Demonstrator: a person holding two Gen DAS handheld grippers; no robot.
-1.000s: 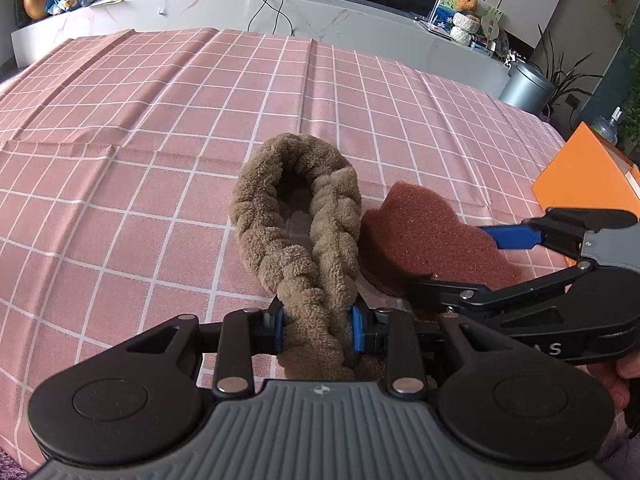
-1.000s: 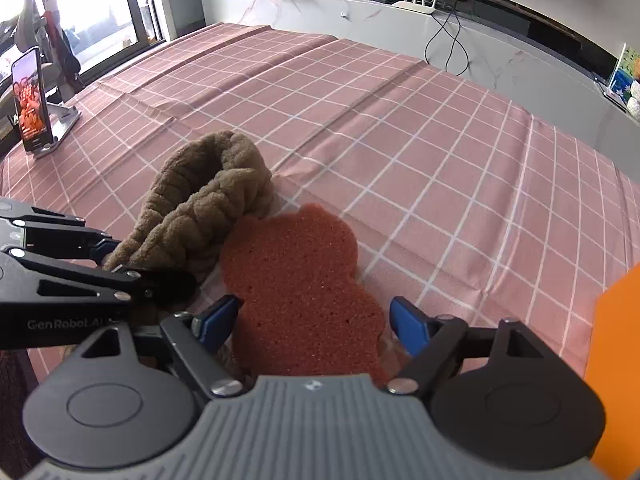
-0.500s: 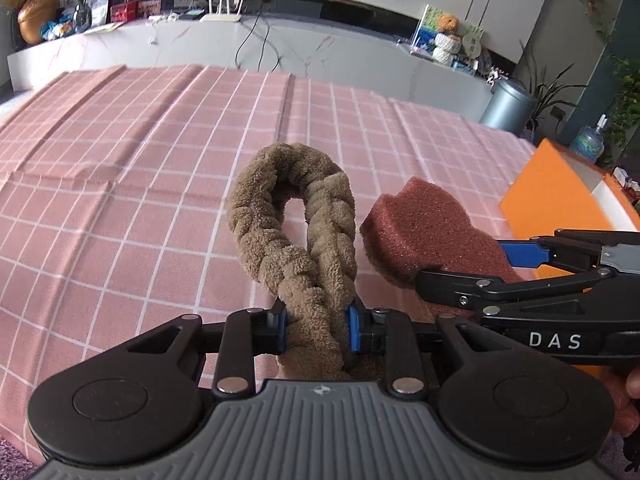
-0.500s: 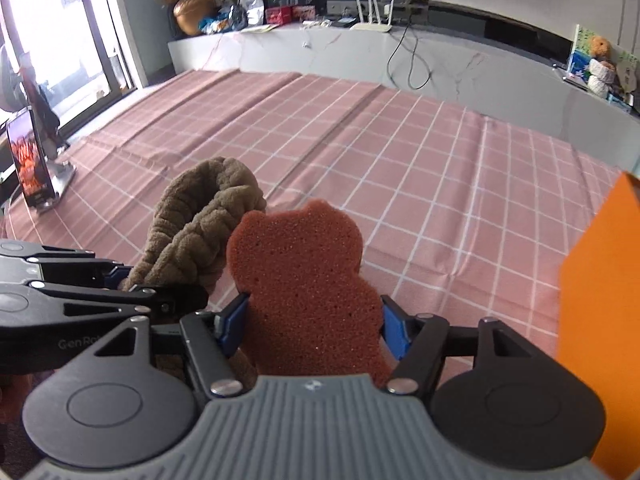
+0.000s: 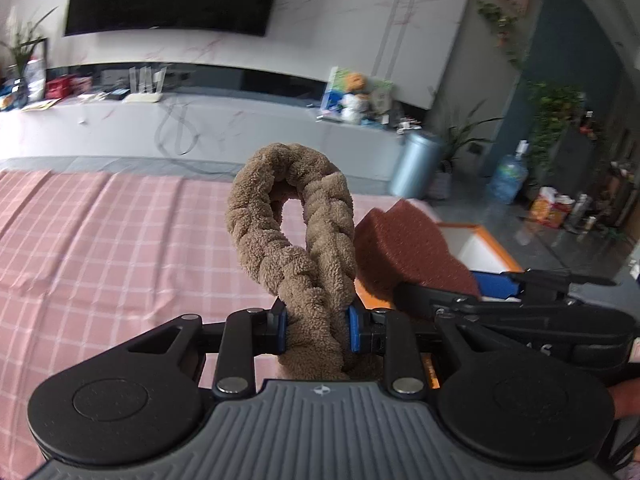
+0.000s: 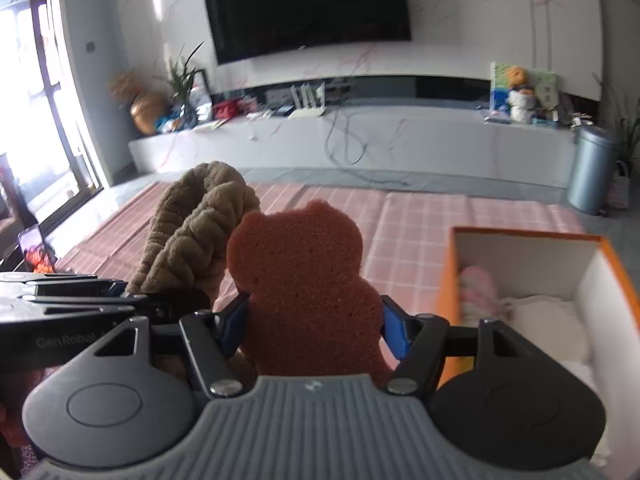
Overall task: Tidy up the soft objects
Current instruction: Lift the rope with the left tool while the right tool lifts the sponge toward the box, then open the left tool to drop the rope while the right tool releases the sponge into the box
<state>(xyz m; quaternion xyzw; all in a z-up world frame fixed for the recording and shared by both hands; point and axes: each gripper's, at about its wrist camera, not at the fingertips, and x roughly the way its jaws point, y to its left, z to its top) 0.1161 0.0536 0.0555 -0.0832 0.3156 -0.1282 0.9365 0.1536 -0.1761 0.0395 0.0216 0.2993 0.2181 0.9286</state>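
Left claw [image 5: 317,329] is clamping the lower end of a braided, fleecy brown loop [image 5: 294,236], which is standing upright clear of the pink checked cloth [image 5: 120,248] on the bench. Right claw [image 6: 314,326], having just closed further, is pinching a porous, reddish bear-shaped sponge [image 6: 304,280] by its flanks. At two o'clock in the right view, an orange box [image 6: 616,264] with white lining is holding pale soft items.

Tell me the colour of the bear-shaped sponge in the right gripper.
Reddish brown; the bear-shaped sponge shows best in the right wrist view.
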